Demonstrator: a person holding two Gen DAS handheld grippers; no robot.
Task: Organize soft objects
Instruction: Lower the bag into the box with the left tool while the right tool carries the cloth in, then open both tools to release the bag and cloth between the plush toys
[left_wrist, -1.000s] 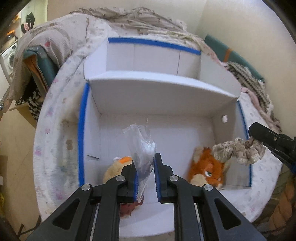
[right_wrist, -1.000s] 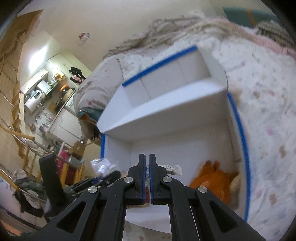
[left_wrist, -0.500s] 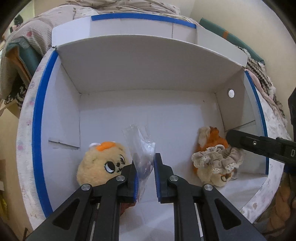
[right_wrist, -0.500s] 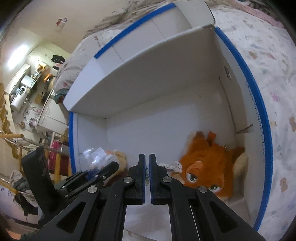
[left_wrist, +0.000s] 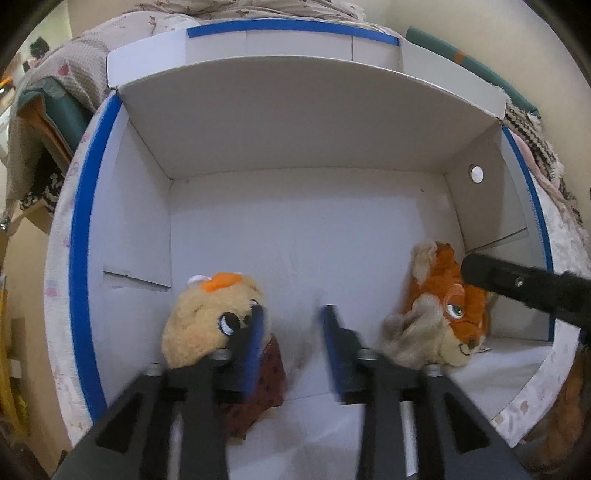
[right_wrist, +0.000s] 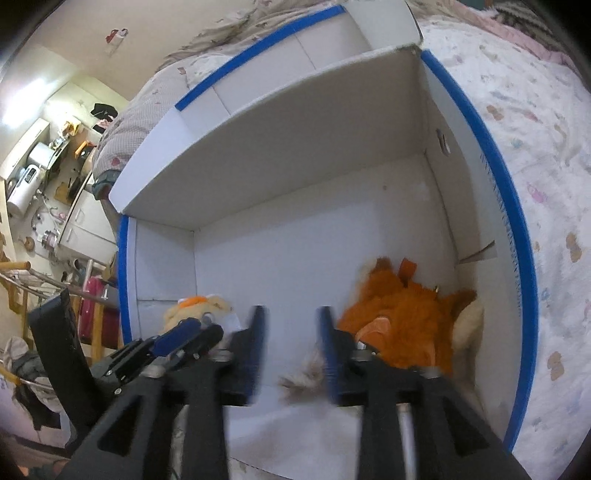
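Even, soft indoor lighting; strong fisheye curvature with dark corner vignetting; both claws' fingers (left_wrist: 255, 343) motion-blurred, background sharp.

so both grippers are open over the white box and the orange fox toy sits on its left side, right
Not quite: the orange fox toy sits on the right side of the white box; the beige plush is on the left. The left wrist view shows it. Both the left gripper and right gripper are open.
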